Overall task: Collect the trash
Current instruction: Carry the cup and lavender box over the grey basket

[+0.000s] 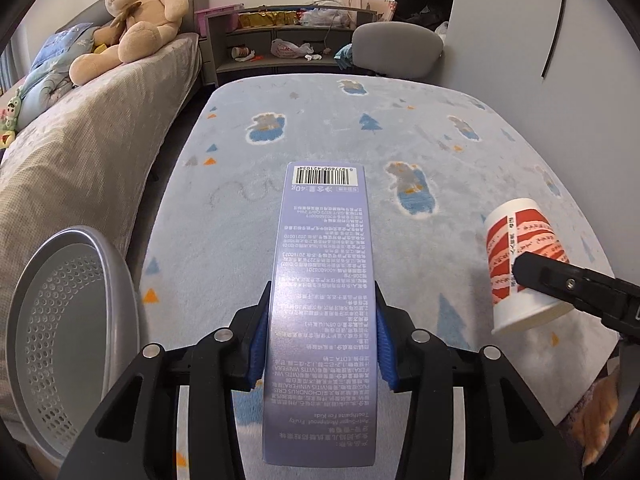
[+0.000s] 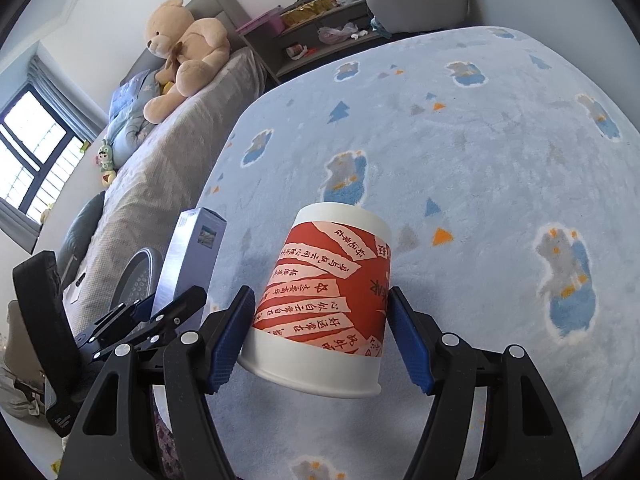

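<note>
My left gripper (image 1: 322, 320) is shut on a long lilac toothpaste box (image 1: 324, 280) with a barcode at its far end, held above the light blue blanket (image 1: 340, 128). The box also shows in the right wrist view (image 2: 188, 256). My right gripper (image 2: 320, 320) is shut on a red-and-white paper cup (image 2: 324, 312), held upside down with its base pointing away. The cup shows at the right of the left wrist view (image 1: 520, 264) with a black finger (image 1: 560, 280) across it. A grey perforated waste bin (image 1: 68, 320) stands at the lower left, close to the left gripper.
A bed (image 1: 100, 128) with a teddy bear (image 1: 132, 20) runs along the left. A grey shelf unit (image 1: 280, 40) and a grey chair (image 1: 396, 44) stand beyond the blanket's far edge. A window (image 2: 28, 152) is at the far left.
</note>
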`<state>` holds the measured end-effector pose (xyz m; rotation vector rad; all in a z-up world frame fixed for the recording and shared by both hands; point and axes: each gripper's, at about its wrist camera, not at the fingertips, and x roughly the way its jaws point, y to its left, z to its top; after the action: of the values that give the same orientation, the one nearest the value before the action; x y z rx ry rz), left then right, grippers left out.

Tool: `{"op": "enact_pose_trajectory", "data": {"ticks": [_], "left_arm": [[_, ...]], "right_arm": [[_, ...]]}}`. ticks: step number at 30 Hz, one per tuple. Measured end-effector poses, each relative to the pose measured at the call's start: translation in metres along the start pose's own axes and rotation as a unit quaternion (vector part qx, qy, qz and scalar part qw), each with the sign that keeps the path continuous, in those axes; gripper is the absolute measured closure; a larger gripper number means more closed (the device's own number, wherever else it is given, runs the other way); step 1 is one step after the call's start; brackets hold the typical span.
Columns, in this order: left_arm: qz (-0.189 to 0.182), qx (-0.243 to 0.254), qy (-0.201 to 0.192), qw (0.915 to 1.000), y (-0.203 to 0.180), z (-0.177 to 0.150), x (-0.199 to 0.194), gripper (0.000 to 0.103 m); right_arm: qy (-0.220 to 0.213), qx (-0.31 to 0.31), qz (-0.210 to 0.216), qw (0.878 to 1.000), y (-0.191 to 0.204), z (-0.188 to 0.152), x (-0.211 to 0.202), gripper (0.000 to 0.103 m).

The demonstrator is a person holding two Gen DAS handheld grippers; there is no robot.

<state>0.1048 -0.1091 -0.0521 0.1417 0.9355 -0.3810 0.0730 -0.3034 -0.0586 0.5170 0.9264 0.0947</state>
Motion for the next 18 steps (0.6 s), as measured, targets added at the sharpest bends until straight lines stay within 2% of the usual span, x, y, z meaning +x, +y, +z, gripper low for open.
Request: {"op": "enact_pose_trajectory", "data": {"ticks": [9,18], "left_arm": [[0.003,-0.031,-0.035,0.9989,0.038,-0.021,-0.051,0.06],[0.038,-0.059,-0.073,0.9949,0.097,-0.03,-0.088,0.06]], "right_arm": [[-0.008,-0.05,0.01,0.999,0.052,-0.004,-0.007,0.037],[0.0,-0.088,0.036,0.995,0.118,-0.01,0.012,0.037]]}}
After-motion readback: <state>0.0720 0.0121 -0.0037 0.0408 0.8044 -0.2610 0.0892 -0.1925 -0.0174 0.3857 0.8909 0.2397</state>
